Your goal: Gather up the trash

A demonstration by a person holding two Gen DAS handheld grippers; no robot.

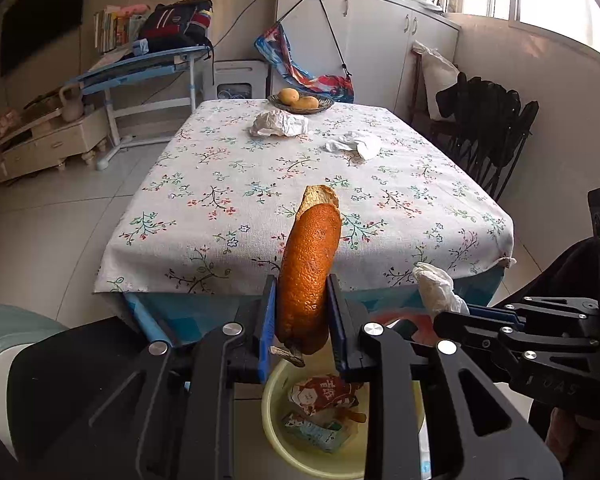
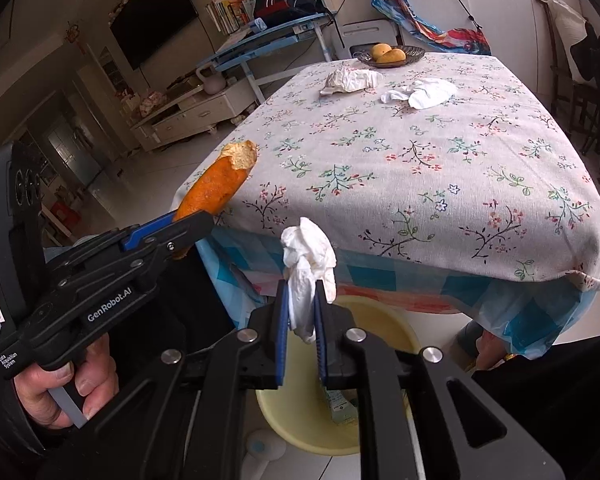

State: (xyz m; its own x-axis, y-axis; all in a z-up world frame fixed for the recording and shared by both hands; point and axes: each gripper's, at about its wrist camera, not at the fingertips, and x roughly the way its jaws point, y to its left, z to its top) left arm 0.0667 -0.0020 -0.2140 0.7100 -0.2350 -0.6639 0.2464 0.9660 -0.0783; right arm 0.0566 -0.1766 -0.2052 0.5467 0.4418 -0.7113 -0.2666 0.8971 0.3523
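Observation:
A long curl of orange peel (image 1: pixel 308 264) stands upright in my left gripper (image 1: pixel 302 292), whose blue pads are shut on its lower half. My right gripper (image 2: pixel 302 296) is shut on a crumpled white tissue (image 2: pixel 308 252) that sticks up above its fingers. Both grippers hover side by side in front of the table's near edge. Under them on the floor sits a pale yellow bin (image 1: pixel 276 432) with snack wrappers (image 1: pixel 324 396) in it. Two more crumpled tissues (image 1: pixel 278 124) (image 1: pixel 354 144) lie far back on the flowered tablecloth (image 1: pixel 220 184).
A dark bowl of yellow fruit (image 1: pixel 300 100) sits at the table's far end. A black folding chair (image 1: pixel 488 128) stands along the right side. A blue desk (image 1: pixel 140 68) and a low TV cabinet (image 1: pixel 40 144) are at the left, across tiled floor.

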